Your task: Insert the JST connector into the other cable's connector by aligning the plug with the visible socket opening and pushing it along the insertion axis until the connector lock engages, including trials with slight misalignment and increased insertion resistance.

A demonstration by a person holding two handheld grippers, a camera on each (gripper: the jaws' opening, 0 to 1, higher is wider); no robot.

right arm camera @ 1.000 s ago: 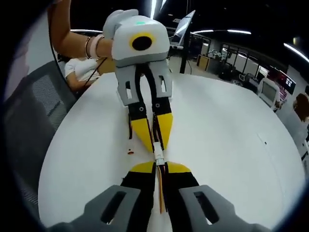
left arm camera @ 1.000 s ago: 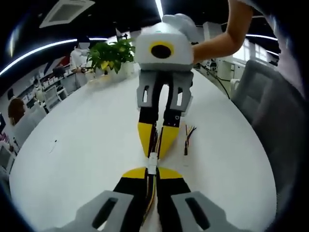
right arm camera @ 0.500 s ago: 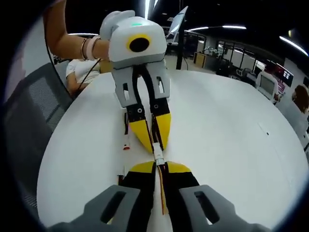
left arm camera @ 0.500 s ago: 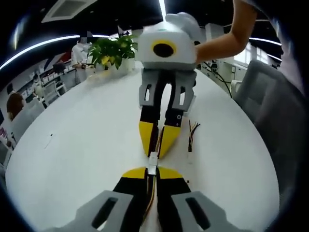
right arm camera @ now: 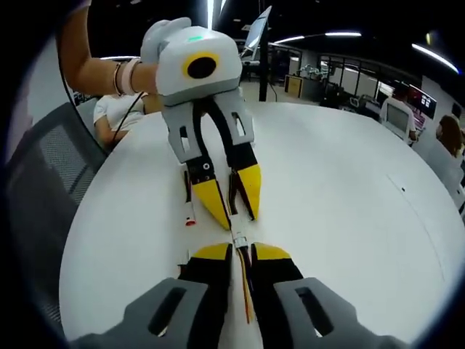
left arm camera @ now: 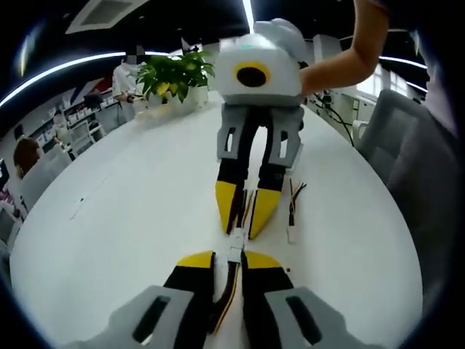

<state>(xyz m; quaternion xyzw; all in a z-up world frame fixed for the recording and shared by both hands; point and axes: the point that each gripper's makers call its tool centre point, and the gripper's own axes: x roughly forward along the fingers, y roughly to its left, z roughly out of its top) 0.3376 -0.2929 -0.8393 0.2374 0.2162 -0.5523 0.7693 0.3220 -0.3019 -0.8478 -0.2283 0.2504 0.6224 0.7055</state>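
The joined white JST connectors (left arm camera: 236, 247) (right arm camera: 239, 238) lie on the white table (left arm camera: 131, 196) (right arm camera: 334, 189) between the two grippers, which face each other tip to tip. The left gripper (left arm camera: 229, 260) (right arm camera: 239, 220) has its yellow-tipped jaws slightly apart, and its coloured wires (left arm camera: 229, 291) run loosely back between them. The right gripper (right arm camera: 240, 252) (left arm camera: 244, 233) also stands a little open, with its own wires (right arm camera: 244, 291) lying in the gap. A person's hand holds each gripper from behind.
A spare cable (left arm camera: 292, 207) (right arm camera: 189, 203) with a small connector lies on the table beside the right gripper. A potted plant (left arm camera: 174, 76) stands at the far edge. A grey chair (left arm camera: 407, 145) (right arm camera: 51, 167) is at the table's side. People sit in the background.
Both grippers' jaws have spread apart from the closed hold on the cables. The right gripper has drawn back a little from the connector. Both views have shifted slightly.
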